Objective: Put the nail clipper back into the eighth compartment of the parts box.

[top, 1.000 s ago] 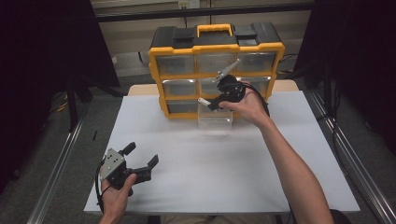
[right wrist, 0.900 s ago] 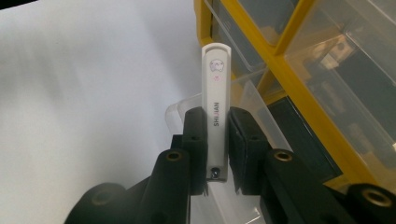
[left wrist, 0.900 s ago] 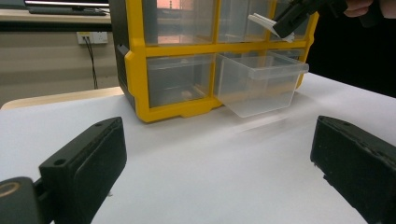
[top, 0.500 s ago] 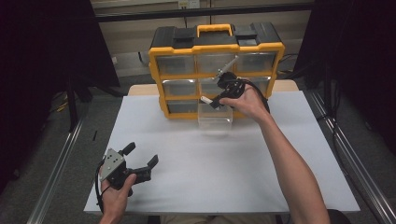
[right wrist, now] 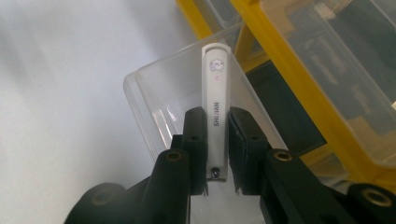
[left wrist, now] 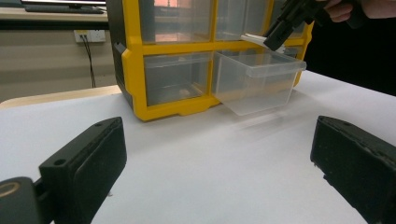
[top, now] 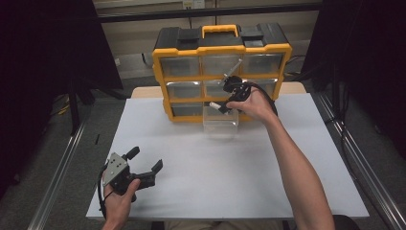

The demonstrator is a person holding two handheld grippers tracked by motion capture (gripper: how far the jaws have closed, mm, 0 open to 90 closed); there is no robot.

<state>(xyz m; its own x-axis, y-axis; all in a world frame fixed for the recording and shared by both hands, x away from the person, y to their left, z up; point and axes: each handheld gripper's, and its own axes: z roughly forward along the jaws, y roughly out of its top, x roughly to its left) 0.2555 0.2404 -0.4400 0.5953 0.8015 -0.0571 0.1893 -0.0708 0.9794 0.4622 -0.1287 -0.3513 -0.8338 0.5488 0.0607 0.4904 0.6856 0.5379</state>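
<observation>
A yellow organizer (top: 221, 72) with clear drawers is seen at the far edge of the white tabletop (top: 230, 167). One clear drawer (top: 220, 122) is pulled out from its bottom row and rests on the tabletop just in front of it. The right tongs (top: 221, 106) are held above this open drawer, pressed onto a slim white stick (right wrist: 215, 112) marked "SHIBIAN" or similar; its rounded end is pointed down into the drawer. Compared with a second ago, the right tongs and the stick have been brought slightly lower and closer over the drawer. The left tongs (top: 143, 165) are kept spread and empty, well in front of the organizer near the tabletop's near left corner, unchanged.
</observation>
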